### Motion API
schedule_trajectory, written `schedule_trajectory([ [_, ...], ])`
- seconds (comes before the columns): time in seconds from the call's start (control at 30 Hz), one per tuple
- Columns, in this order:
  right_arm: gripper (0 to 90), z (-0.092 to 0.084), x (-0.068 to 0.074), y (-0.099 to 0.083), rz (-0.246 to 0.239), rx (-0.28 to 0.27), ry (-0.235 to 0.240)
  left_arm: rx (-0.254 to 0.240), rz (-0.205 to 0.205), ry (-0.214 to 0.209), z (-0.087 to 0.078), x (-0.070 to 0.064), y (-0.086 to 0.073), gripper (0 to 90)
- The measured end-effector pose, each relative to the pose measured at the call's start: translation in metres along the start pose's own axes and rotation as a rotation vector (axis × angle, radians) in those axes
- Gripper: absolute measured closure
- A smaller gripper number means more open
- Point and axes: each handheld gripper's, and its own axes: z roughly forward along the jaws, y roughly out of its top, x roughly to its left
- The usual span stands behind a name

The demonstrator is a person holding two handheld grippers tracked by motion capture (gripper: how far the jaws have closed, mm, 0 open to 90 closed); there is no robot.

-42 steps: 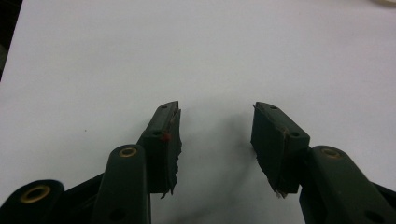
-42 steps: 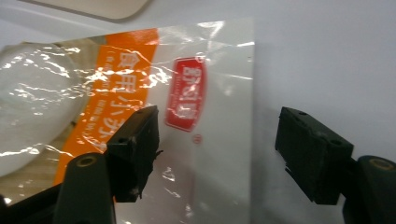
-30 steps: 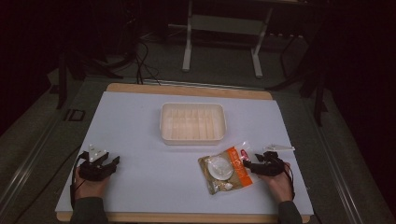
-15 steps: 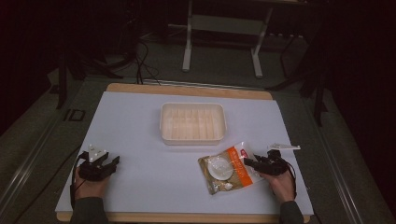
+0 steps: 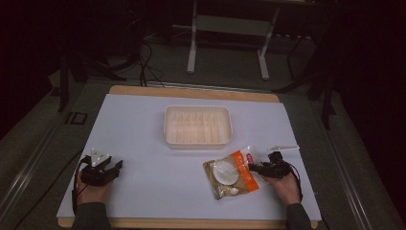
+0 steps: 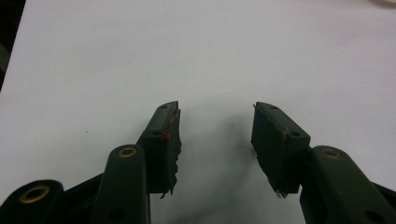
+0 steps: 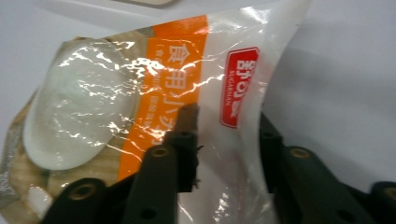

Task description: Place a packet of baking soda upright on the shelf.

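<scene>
A snack bag point(image 5: 230, 173) with an orange band, a clear top and a white round piece inside lies flat on the white mat, in front of a shallow cream tray point(image 5: 198, 109). My right gripper point(image 5: 253, 167) is at the bag's right edge. Its jaws have just been closing. In the right gripper view the bag's clear top point(image 7: 243, 84) runs between them, one jaw over the film and one behind it, with a gap still showing, so my right gripper point(image 7: 227, 116) is open. My left gripper point(image 5: 115, 165) rests at the front left, open point(image 6: 215, 109) over bare mat.
The white mat point(image 5: 143, 143) covers a wooden table whose edge point(image 5: 191, 92) shows at the back. Dark floor, cables and a metal stand lie beyond the table. The tray's inside looks bare.
The right gripper's jaws have narrowed around the bag's right edge, and the hand has crept slightly toward the bag. The left hand has kept still.
</scene>
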Motion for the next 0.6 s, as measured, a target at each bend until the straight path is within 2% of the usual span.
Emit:
schedule_trajectory([
  [0.17, 80.9, 0.001, 0.001, 0.005, -0.028, 0.035, -0.030, 0.000, 0.000, 0.000, 0.000, 0.000, 0.000, 51.9],
  [0.33, 85.9, 0.002, 0.001, 0.011, -0.033, 0.082, -0.043, -0.001, -0.001, -0.001, 0.000, 0.000, 0.000, 51.9],
  [0.47, 89.3, 0.003, 0.002, 0.014, -0.009, 0.109, -0.052, -0.003, -0.003, -0.001, 0.000, 0.000, 0.000, 51.9],
  [0.5, 89.9, 0.003, 0.004, 0.017, 0.031, 0.121, -0.065, -0.003, -0.004, 0.000, 0.000, 0.000, 0.000, 51.8],
  [0.6, 90.0, 0.002, 0.004, 0.017, 0.034, 0.106, -0.058, -0.002, -0.003, 0.000, 0.000, 0.000, 0.000, 51.8],
])
